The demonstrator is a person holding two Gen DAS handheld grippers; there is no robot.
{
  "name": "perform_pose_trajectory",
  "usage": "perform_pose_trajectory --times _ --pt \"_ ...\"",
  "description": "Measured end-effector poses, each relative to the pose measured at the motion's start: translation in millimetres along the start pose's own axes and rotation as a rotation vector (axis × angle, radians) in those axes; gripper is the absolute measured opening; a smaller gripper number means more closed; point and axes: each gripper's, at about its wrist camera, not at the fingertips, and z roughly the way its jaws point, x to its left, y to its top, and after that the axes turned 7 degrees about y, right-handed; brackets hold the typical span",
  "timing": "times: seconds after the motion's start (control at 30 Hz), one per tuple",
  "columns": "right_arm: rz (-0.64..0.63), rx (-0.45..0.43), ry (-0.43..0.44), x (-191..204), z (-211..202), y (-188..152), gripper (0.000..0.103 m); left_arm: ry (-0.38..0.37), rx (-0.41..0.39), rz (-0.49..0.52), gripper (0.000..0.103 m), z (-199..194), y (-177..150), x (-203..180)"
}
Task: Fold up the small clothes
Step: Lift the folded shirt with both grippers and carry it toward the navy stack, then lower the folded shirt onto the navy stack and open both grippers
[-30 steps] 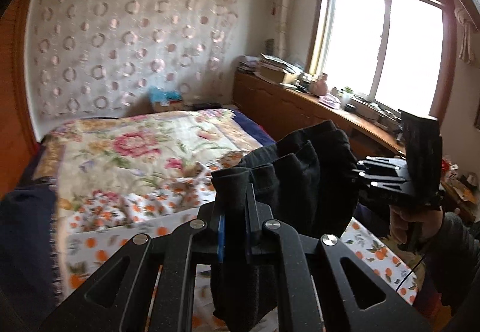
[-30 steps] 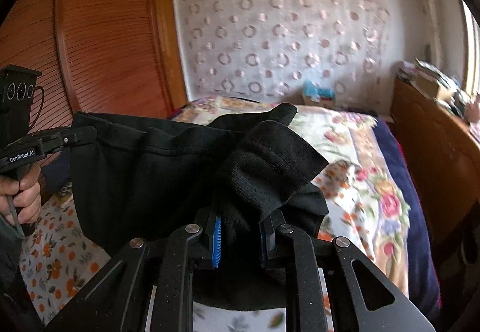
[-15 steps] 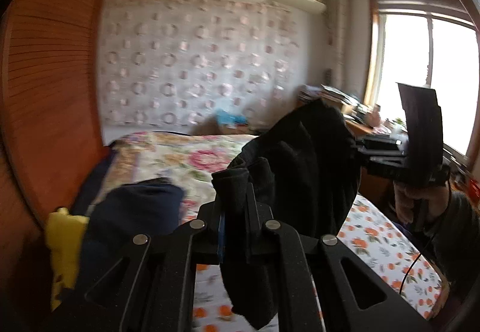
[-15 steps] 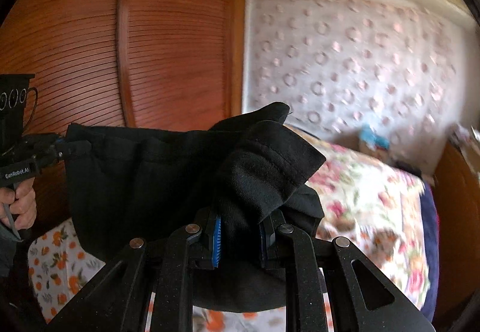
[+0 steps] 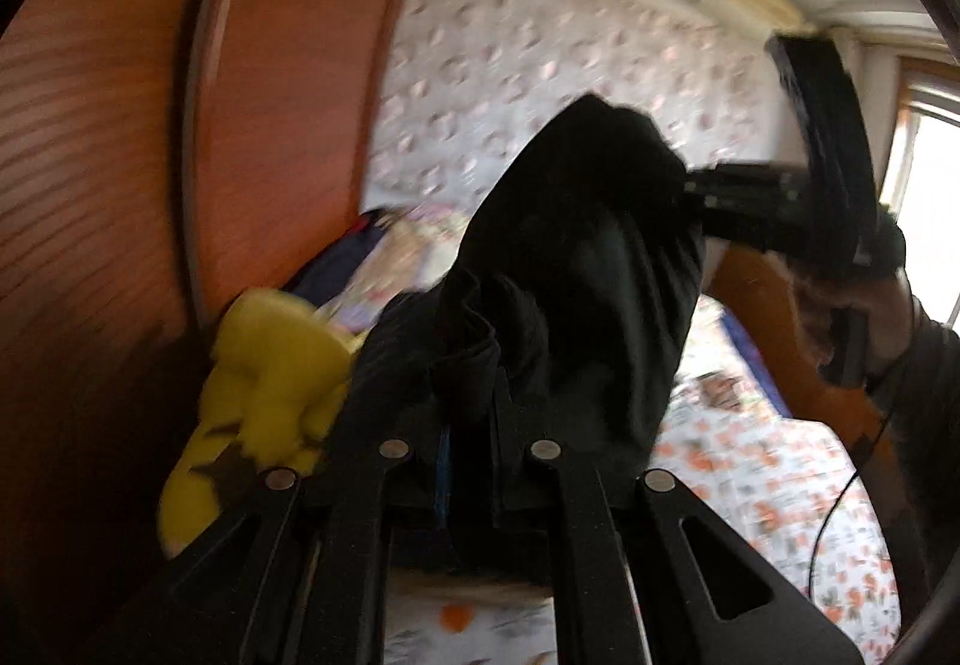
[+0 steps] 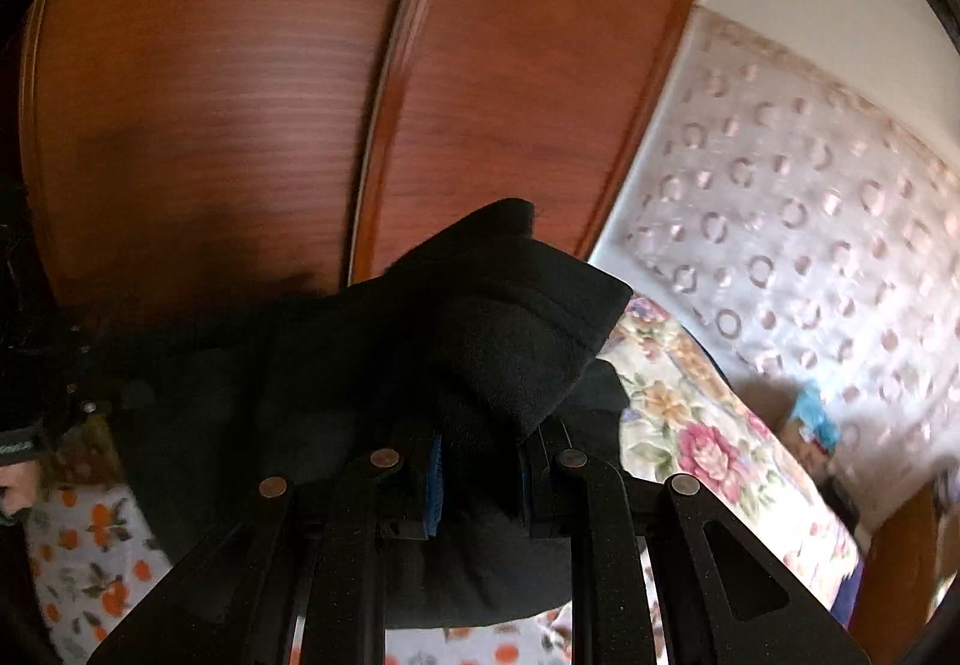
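A black garment (image 5: 588,269) hangs in the air between my two grippers, above the bed. My left gripper (image 5: 471,425) is shut on one edge of it. My right gripper (image 6: 480,455) is shut on the other edge, where the cloth (image 6: 492,341) bunches over the jaws. The right gripper also shows in the left wrist view (image 5: 750,209) at the upper right, held by a hand. The left gripper shows at the far left of the right wrist view (image 6: 36,365), mostly cut off. The garment's lower part hangs loose.
A brown wooden wardrobe (image 6: 300,83) stands close on the left. A yellow plush toy (image 5: 264,377) lies by it on the bed. The bed has an orange-print sheet (image 5: 750,473) and a floral quilt (image 6: 690,425). A patterned curtain (image 6: 810,245) covers the far wall.
Both grippers have swung to the left with the garment and tilted upward. The wardrobe now fills much of both views, and the yellow toy has come into view.
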Motion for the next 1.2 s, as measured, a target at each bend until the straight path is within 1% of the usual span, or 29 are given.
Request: perform_pose_trajectory --times 0.07,0.1,0.13,0.2,0.23,0.3,0.4,0.43,0.47,0.5,0.53,0.6,0.67,0.7,0.73,0.77,0.8,0.83,0.87,0.93,1.03,1.2 --pt "0.043 0.005 -0.008 -8.6 25.4 1.6 0.025 -0.006 0.027 -0.026 0.010 5.6 -5.4 10.4" --pt "0.076 -0.005 -0.026 -14.5 30.8 1.9 0.031 -0.013 0.044 -0.040 0.010 9.5 -10.0 14.0" --pt "0.110 -0.012 -0.047 -21.2 34.6 1.4 0.040 -0.008 0.049 -0.037 0.010 9.8 -12.8 15.1" --pt "0.159 -0.017 -0.047 -33.1 39.6 -1.3 0.051 0.013 0.054 -0.023 0.010 11.4 -15.4 13.1" --pt "0.172 -0.021 -0.035 -38.2 40.0 -3.1 0.051 0.017 0.053 -0.021 0.010 11.3 -14.5 13.5" --pt "0.180 -0.020 -0.048 -43.2 39.9 -7.7 0.052 0.025 0.047 -0.013 0.010 10.6 -13.5 13.6" --pt "0.205 -0.024 -0.036 -33.5 34.3 -17.0 0.052 0.048 0.036 0.011 0.015 5.8 -12.6 13.1" --pt "0.219 -0.025 -0.031 -32.7 32.5 -21.4 0.052 0.052 0.030 0.017 0.019 4.6 -9.0 14.1" --pt "0.234 -0.028 -0.029 -32.2 30.5 -27.1 0.052 0.056 0.018 0.030 0.028 1.0 -8.3 12.9" --pt "0.245 -0.031 -0.028 -29.3 27.6 -30.9 0.052 0.058 -0.002 0.049 0.032 -5.6 -8.1 9.3" --pt "0.257 -0.034 -0.028 -23.3 24.2 -34.9 0.052 0.061 -0.021 0.064 0.041 -11.6 -8.0 7.6" --pt "0.282 -0.046 -0.027 -10.9 12.1 -48.1 0.052 0.063 -0.054 0.094 0.051 -22.2 -6.7 -0.4" --pt "0.310 -0.061 -0.041 -2.6 2.9 -57.9 0.052 0.053 -0.068 0.121 0.081 -30.5 -7.1 -10.8" --pt "0.323 -0.071 -0.045 4.1 -16.3 -69.0 0.052 0.037 -0.080 0.134 0.083 -34.3 -8.1 -16.4" --pt "0.341 -0.082 -0.049 8.5 -24.9 -77.0 0.053 0.026 -0.085 0.148 0.085 -36.7 -8.7 -21.1" --pt "0.360 -0.091 -0.054 16.9 -37.5 -89.7 0.054 0.019 -0.085 0.169 0.087 -38.9 -10.1 -28.5" --pt "0.376 -0.101 -0.068 21.9 -52.1 -97.7 0.058 0.012 -0.086 0.185 0.087 -41.0 -11.7 -36.3" --pt "0.396 -0.113 -0.086 26.3 -62.8 -106.0 0.065 0.002 -0.083 0.197 0.088 -43.0 -12.8 -43.7" --pt "0.412 -0.123 -0.101 34.6 -79.1 -118.1 0.069 -0.007 -0.081 0.208 0.088 -46.1 -14.8 -51.1" --pt "0.445 -0.143 -0.134 46.9 -101.3 -134.2 0.079 -0.047 -0.079 0.227 0.088 -52.4 -21.7 -69.0" --pt "0.471 -0.158 -0.205 68.0 -127.2 -151.3 0.084 -0.094 -0.077 0.240 0.088 -63.2 -28.0 -92.7" --pt "0.526 -0.176 -0.315 104.0 -166.5 -172.7 0.086 -0.152 -0.089 0.266 0.088 -84.1 -34.2 -129.5"
